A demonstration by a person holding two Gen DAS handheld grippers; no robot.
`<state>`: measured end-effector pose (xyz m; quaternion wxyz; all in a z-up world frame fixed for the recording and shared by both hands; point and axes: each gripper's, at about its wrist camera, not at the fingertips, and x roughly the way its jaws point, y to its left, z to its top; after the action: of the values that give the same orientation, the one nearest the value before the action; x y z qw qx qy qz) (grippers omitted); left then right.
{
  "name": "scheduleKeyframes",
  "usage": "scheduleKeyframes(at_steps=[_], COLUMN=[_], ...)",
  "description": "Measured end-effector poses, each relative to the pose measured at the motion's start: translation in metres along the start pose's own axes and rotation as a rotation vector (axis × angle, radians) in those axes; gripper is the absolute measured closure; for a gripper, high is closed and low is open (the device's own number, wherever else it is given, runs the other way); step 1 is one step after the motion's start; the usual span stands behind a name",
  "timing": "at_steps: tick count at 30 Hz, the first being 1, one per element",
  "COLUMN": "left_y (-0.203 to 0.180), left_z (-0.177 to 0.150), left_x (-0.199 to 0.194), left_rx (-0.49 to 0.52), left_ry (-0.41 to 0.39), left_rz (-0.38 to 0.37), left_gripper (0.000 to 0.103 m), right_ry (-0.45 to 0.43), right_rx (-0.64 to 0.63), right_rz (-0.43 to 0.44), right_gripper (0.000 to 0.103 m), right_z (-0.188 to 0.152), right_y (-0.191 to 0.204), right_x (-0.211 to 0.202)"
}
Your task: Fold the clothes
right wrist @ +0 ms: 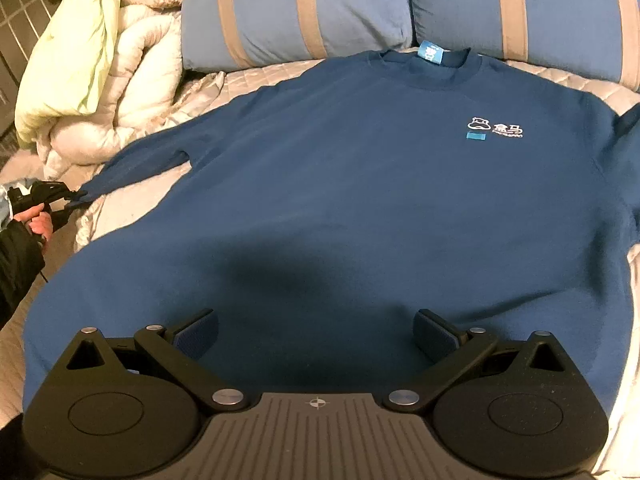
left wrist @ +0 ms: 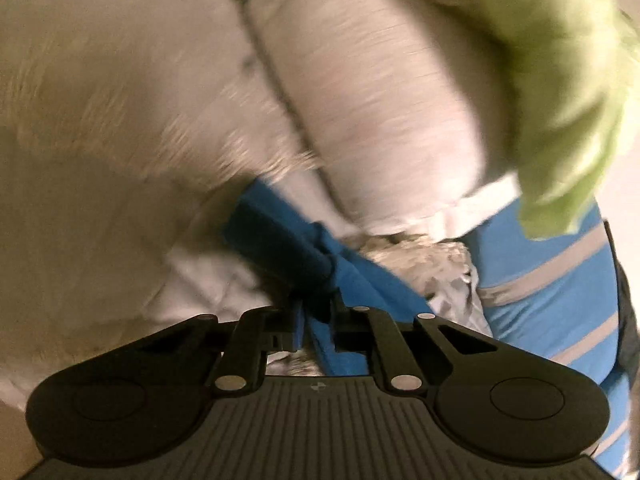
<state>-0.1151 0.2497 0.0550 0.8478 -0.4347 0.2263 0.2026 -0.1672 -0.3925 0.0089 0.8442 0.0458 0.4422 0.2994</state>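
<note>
Blue sweatshirt (right wrist: 340,200) lies flat, front up, on the quilted bed (right wrist: 272,74). My right gripper (right wrist: 316,334) hovers wide over its hem. My left gripper (left wrist: 316,320) pinches the sleeve cuff (left wrist: 320,264); I judge the sleeve fold is in hand, carrying the cuff across the chest.

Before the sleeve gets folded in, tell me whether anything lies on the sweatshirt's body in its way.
Nothing visible does. The dark blue long-sleeved sweatshirt lies flat on the quilted bed cover, its front bare. The left hand-held gripper pinches the sleeve cuff; the crumpled white duvet sits beyond it.
</note>
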Motion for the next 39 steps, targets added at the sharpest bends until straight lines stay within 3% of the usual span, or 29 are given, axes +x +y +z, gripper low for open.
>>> scheduleKeyframes(at_steps=[11,15,21,31,39], left_y=[-0.121,-0.160,-0.207,-0.262,-0.301], left_z=[-0.016,-0.032,-0.050,-0.062,-0.101], left_x=[-0.048,-0.061,-0.067,-0.065,-0.058], left_rx=[0.453,0.567,0.679,0.759,0.930], left_ry=[-0.116,-0.138,-0.159,-0.194,-0.182], left_rz=[0.035,0.018,-0.012,-0.062,-0.143], left_gripper=[0.092,0.092,0.092,0.092,0.092], right_ry=[-0.035,-0.047,-0.063,-0.083,-0.091], right_rx=[0.013,0.023,0.041,0.065,0.062], right_rz=[-0.001,0.004,0.007,0.008,0.020], right_gripper=[0.000,0.001,0.001,0.001,0.001], right_z=[-0.002,-0.004,-0.004,-0.006,-0.008], right_y=[-0.004,-0.008,-0.012,-0.015,-0.013], right_x=[-0.002,-0.004,-0.005,-0.008,-0.011])
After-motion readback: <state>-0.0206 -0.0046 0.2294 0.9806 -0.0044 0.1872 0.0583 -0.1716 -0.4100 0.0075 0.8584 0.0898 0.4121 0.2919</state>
